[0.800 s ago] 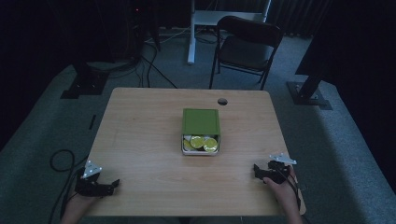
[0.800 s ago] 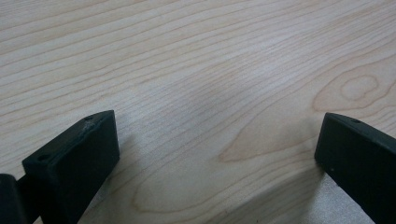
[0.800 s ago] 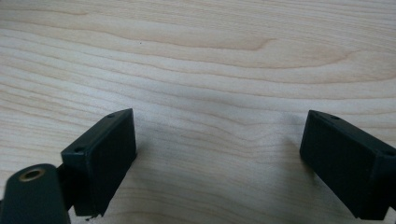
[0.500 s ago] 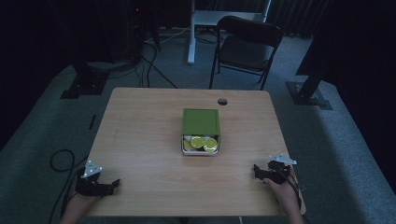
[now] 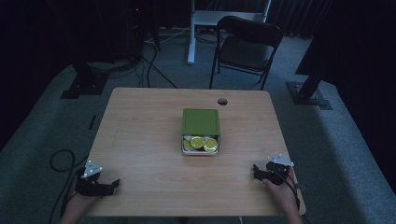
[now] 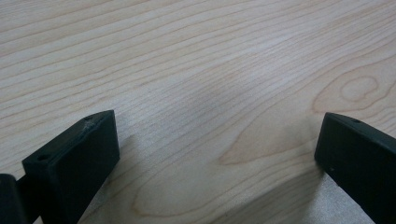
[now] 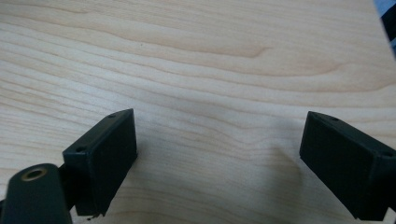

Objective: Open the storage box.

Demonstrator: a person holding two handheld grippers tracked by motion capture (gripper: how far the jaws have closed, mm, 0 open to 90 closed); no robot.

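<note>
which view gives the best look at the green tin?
The high view: the green tin sits mid-table, its lid slid back over yellow-green round pieces. The left gripper view and right gripper view look down at bare wood between wide-open jaws, giving nothing on the tin.

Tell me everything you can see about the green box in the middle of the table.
The green box is small, squarish and pale-walled, lying flat near the middle of the wooden table. Its flat green lid covers the far part, leaving the near end open. Round yellow-green pieces lie inside the opening; what they are is too small to tell. The box rests on the tabletop, with both grippers far away at the near edge.
</note>
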